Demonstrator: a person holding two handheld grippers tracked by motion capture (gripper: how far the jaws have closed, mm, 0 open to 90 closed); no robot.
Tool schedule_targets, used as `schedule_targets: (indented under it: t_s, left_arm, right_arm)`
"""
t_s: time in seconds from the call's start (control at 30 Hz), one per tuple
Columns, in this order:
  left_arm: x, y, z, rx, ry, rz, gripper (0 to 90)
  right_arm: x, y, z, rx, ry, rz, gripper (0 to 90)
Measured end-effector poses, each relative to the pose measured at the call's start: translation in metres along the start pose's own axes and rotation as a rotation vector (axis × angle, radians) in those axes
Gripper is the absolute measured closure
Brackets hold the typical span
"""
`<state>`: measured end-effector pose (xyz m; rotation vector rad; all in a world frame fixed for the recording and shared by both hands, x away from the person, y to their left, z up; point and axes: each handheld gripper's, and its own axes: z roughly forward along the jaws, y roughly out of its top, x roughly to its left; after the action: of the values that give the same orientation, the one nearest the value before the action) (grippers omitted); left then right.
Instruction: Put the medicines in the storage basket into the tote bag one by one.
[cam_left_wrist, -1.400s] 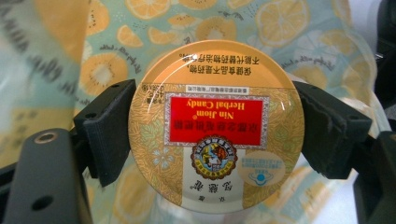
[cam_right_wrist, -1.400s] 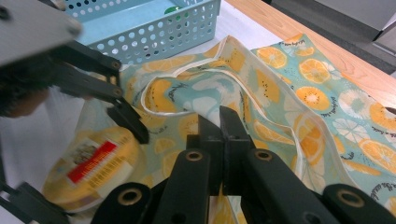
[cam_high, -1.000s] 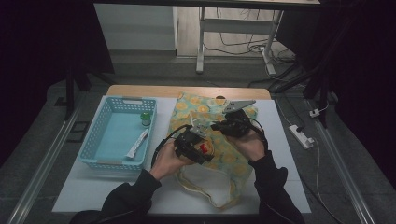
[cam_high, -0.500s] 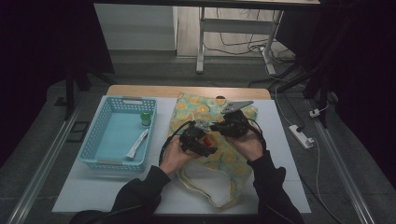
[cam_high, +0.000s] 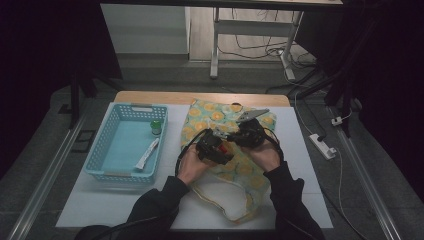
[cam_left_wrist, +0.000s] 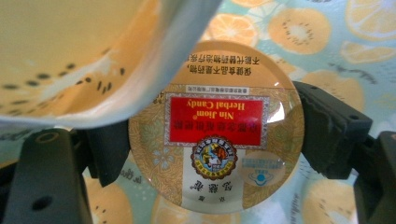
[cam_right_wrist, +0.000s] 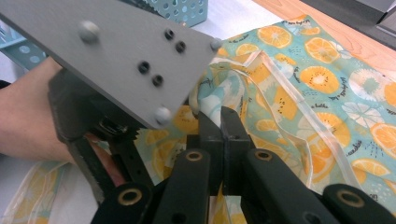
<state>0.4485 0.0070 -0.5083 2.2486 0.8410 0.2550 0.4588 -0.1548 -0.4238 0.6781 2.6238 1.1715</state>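
A round candy tin (cam_left_wrist: 217, 135) with a red and gold label sits between the jaws of my left gripper (cam_left_wrist: 219, 140), which is shut on its sides. A lifted flap of the fruit-print cloth bag (cam_left_wrist: 84, 56) hangs over the tin's upper left. In the high view the left gripper (cam_high: 214, 147) is over the middle of the bag (cam_high: 210, 120), close beside my right gripper (cam_high: 245, 134). My right gripper (cam_right_wrist: 219, 122) is shut on the bag's edge (cam_right_wrist: 261, 70) and holds it raised. The left gripper's grey plate (cam_right_wrist: 116, 60) is just in front of it.
A light blue basket (cam_high: 102, 145) stands at the left with a small green bottle (cam_high: 156, 127) and a white tube (cam_high: 147, 154) inside. The bag's handles (cam_high: 225, 207) trail toward the table's near edge. A power strip (cam_high: 322, 146) lies on the floor at the right.
My left gripper has moved with the tin a little to the right and lower, closer to the right gripper and the lifted bag edge. The right gripper has stayed put.
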Motion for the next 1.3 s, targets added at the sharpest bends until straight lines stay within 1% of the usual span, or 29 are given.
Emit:
schedule_targets:
  t_s: [0.17,0.27,0.4,0.5,0.63,0.67,0.8,0.9,1.07,1.17,1.27,1.3]
  left_arm:
    - [0.001,-0.003,0.007,-0.001,0.029,-0.009,20.0]
    - [0.0,-0.003,0.008,-0.008,0.049,-0.004,19.0]
    - [-0.002,-0.003,0.005,-0.015,0.037,0.0,11.8]
    - [-0.003,-0.003,0.0,-0.016,0.013,-0.003,9.6]
    - [-0.003,-0.004,-0.007,-0.022,-0.025,-0.021,7.5]
    - [-0.003,-0.005,-0.01,-0.024,-0.033,-0.017,7.1]
    - [-0.005,-0.005,-0.019,-0.037,-0.069,-0.035,5.0]
    - [-0.007,-0.006,-0.027,-0.034,-0.09,-0.041,3.9]
    - [-0.011,-0.01,-0.038,-0.055,-0.16,-0.059,2.2]
    - [-0.015,-0.01,-0.045,-0.057,-0.192,-0.046,1.1]
    - [-0.02,-0.011,-0.051,-0.051,-0.205,-0.014,0.0]
    - [-0.021,-0.012,-0.053,-0.048,-0.208,-0.009,0.0]
  right_arm:
    - [0.0,-0.001,0.001,0.005,-0.003,-0.002,89.0]
    - [-0.001,-0.001,0.002,0.006,-0.005,-0.003,89.0]
    - [-0.001,-0.001,0.001,0.005,-0.004,-0.001,89.0]
    - [-0.002,-0.001,0.0,0.002,-0.005,-0.003,89.0]
    - [-0.002,-0.001,0.0,0.002,-0.005,-0.002,89.0]
    - [-0.002,-0.001,0.0,0.002,-0.005,-0.003,89.0]
    - [-0.001,-0.001,0.0,0.003,-0.004,-0.002,89.0]
    - [-0.001,-0.001,-0.001,0.002,-0.004,-0.002,89.0]
    - [-0.001,-0.001,-0.001,0.002,-0.003,-0.013,89.0]
    - [0.0,-0.001,-0.001,0.003,-0.001,-0.02,88.9]
    - [0.001,-0.001,0.0,0.005,0.001,-0.032,88.9]
    - [0.001,-0.001,0.0,0.006,0.001,-0.033,88.9]
